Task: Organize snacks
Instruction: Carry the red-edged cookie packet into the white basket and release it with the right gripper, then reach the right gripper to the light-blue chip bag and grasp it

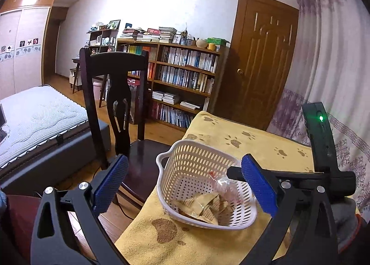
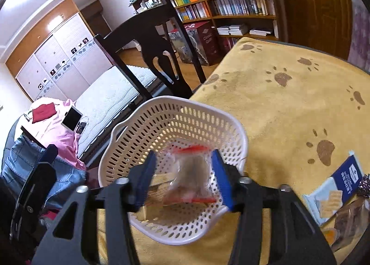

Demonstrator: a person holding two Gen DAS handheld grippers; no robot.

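Right gripper [image 2: 185, 177] over basket [image 2: 129, 126], fingers apart around clear packet [image 2: 190, 172].

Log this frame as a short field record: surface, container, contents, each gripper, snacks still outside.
surface: yellow paw-print cloth
container: white perforated basket
contents: beige snack packets
right gripper: over the basket, open around a clear red-edged packet; grip unclear
left gripper: open, empty
outside: blue cracker packet and others at right

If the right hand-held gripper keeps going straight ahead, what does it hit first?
Probably the clear red-edged snack packet between its blue fingers, then the white basket floor; depth is unclear.
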